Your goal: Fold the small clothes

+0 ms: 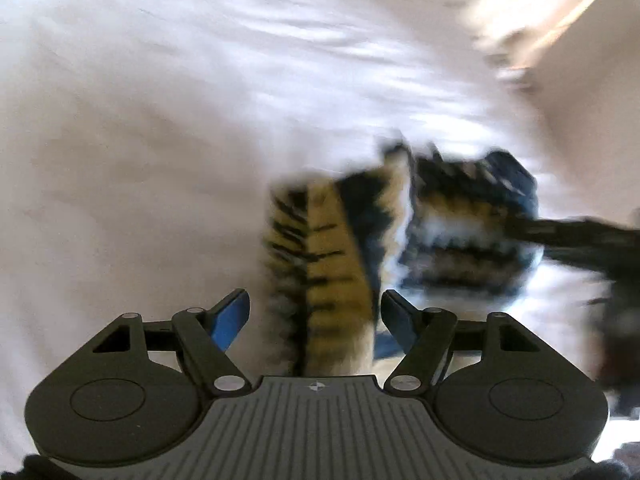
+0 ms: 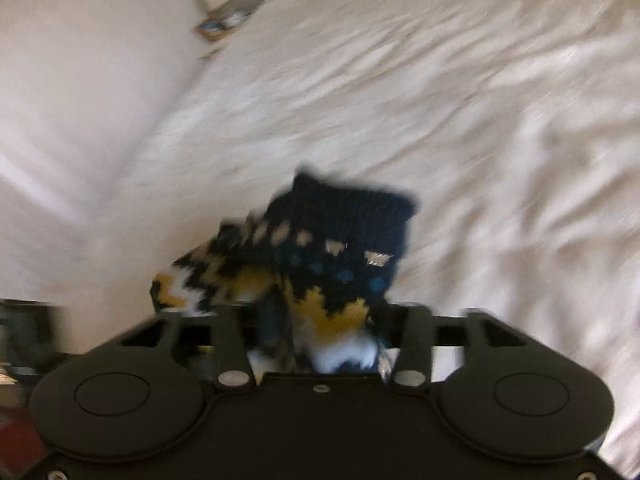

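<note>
A small knitted garment [image 1: 320, 272] in navy, mustard and white lies on a white bedsheet [image 1: 160, 120]. In the left wrist view my left gripper [image 1: 316, 312] is open, and a mustard striped part of the knit runs between its blue fingers [image 1: 232, 320] without being pinched. The right gripper [image 1: 580, 236] reaches in from the right as a dark blur onto the knit's far end. In the right wrist view the knit [image 2: 328, 248] bunches over my right gripper [image 2: 320, 332], whose fingertips are hidden under it. Both views are motion-blurred.
The wrinkled white sheet [image 2: 480, 100] fills both views. A small box-like object [image 2: 224, 12] lies at the far left by a pale wall or pillow [image 2: 80, 80]. Dark clutter [image 2: 24, 344] sits at the left edge.
</note>
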Demonstrator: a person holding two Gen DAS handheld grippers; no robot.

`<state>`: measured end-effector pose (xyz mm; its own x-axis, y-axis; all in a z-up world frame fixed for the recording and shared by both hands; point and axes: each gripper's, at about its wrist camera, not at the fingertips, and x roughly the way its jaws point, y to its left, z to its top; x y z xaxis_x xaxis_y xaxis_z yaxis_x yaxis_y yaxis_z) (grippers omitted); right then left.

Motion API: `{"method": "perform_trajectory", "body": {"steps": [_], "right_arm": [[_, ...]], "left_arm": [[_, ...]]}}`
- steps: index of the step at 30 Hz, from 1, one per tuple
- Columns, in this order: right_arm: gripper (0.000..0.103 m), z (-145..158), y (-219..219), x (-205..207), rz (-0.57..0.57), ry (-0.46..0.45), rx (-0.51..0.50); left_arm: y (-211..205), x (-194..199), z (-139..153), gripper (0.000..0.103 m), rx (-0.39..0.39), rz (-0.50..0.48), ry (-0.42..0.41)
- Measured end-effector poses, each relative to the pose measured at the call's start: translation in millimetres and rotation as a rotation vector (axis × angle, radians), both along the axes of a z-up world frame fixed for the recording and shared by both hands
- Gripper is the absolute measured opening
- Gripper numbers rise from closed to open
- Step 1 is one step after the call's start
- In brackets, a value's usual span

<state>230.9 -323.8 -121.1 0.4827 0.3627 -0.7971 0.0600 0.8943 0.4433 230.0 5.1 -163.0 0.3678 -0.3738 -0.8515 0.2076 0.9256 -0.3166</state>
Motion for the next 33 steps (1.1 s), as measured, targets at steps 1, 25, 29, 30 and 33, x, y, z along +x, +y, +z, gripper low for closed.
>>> {"method": "perform_trajectory", "body": {"steps": [1, 25, 29, 30, 33], "right_arm": [[0.071, -7, -5, 4, -0.012, -0.002, -0.072], [0.077, -44, 13, -16, 0.140, 0.000, -0.198], [0.077, -57, 10, -8, 0.149, 0.034, -0.212], [0.080, -61, 10, -6, 0.152, 0.040, -0.214], [0.085, -73, 7, -2, 0.155, 0.070, -0.216]], "left_arm": [[3, 4, -3, 0.070, 0.050, 0.023, -0.011], [-84, -25, -19, 0.074, 0.352, -0.071, -0.023], [-71, -23, -31, 0.085, 0.344, -0.048, 0.014], [-68, -23, -32, 0.087, 0.338, -0.040, 0.020], [-64, -22, -35, 0.090, 0.332, -0.035, 0.036]]}}
